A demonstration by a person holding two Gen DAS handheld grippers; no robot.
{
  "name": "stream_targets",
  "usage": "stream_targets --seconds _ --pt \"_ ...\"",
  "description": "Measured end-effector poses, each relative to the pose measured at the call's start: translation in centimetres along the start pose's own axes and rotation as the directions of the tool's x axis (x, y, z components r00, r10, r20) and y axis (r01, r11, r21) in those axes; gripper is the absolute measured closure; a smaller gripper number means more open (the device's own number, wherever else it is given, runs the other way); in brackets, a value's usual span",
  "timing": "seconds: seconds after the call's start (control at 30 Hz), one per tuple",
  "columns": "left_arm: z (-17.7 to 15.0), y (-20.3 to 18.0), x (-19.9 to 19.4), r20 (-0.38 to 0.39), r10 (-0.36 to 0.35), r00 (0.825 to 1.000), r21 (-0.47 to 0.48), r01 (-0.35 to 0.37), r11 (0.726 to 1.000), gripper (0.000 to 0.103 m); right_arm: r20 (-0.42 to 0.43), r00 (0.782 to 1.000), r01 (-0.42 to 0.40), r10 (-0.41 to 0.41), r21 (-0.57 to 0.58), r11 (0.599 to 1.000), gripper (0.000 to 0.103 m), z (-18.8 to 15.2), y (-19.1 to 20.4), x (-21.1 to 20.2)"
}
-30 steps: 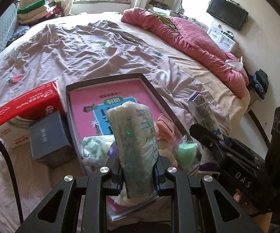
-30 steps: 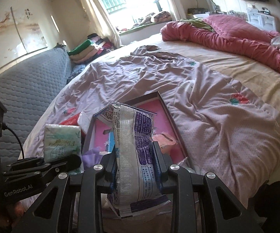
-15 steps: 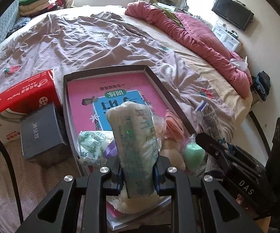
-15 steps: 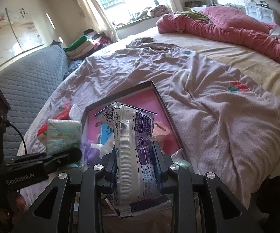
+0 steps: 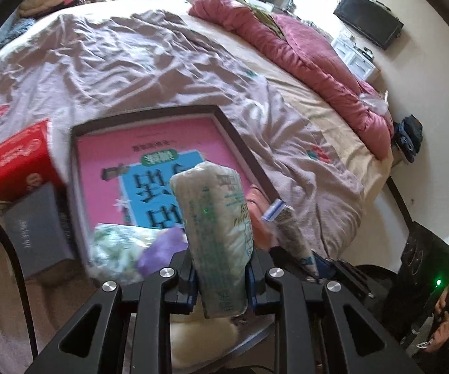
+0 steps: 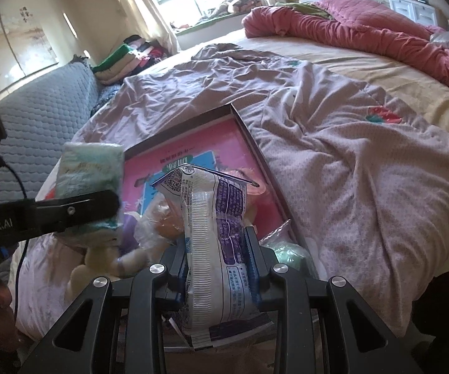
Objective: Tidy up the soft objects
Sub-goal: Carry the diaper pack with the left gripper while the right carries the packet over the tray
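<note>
My left gripper (image 5: 221, 275) is clamped tight on a pale green tissue pack (image 5: 215, 227) standing upright above the dark tray (image 5: 243, 146) on the bed, while my right gripper (image 6: 218, 268) squeezes a white-and-purple packet (image 6: 215, 233) over the tray's near end.

Two matte-black claws showing their frames

Left claw (image 5: 221, 275) is showing blue finger pads and silver screws (image 5: 166, 272); right claw (image 6: 216, 272) is looking alike, a black cable (image 5: 12, 249) trailing at nine o'clock.
</note>
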State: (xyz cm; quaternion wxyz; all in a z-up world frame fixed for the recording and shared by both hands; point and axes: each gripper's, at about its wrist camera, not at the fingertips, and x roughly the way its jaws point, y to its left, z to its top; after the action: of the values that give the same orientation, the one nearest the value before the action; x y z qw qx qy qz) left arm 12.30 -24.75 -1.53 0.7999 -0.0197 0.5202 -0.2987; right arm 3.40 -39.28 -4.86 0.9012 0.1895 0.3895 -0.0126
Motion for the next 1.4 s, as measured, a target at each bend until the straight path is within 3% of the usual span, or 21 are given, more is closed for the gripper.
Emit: stream_targets --seconds 0.17,0.3,0.63,0.9,1.4 --pt "-0.3 -0.9 2.1 -0.098 0.035 0.995 0.032 -0.032 0.999 0.078 0.003 1.0 -0.008 0.008 0.001 1.0 0.07 0.1 -0.3 0.6" --pt "-0.6 -1.0 2.9 -0.124 0.052 0.991 0.045 -0.047 0.998 0.078 0.001 1.0 -0.018 0.018 -0.014 1.0 0.069 0.1 0.0 0.9" --pt "-0.3 0.3 2.5 -0.107 0.007 0.994 -0.028 -0.01 1.0 0.076 0.012 0.999 -0.048 0.048 -0.025 0.999 0.061 0.0 0.1 0.7" --pt "-0.4 -0.3 2.4 -0.096 0.046 0.994 0.011 -0.045 0.999 0.074 0.03 0.998 -0.048 0.049 -0.012 0.999 0.057 0.1 0.1 0.0" --pt "-0.4 -0.4 1.7 -0.077 0.05 0.996 0.025 -0.048 0.999 0.071 0.062 0.998 -0.027 0.026 0.019 0.999 0.048 0.6 -0.9 -1.4"
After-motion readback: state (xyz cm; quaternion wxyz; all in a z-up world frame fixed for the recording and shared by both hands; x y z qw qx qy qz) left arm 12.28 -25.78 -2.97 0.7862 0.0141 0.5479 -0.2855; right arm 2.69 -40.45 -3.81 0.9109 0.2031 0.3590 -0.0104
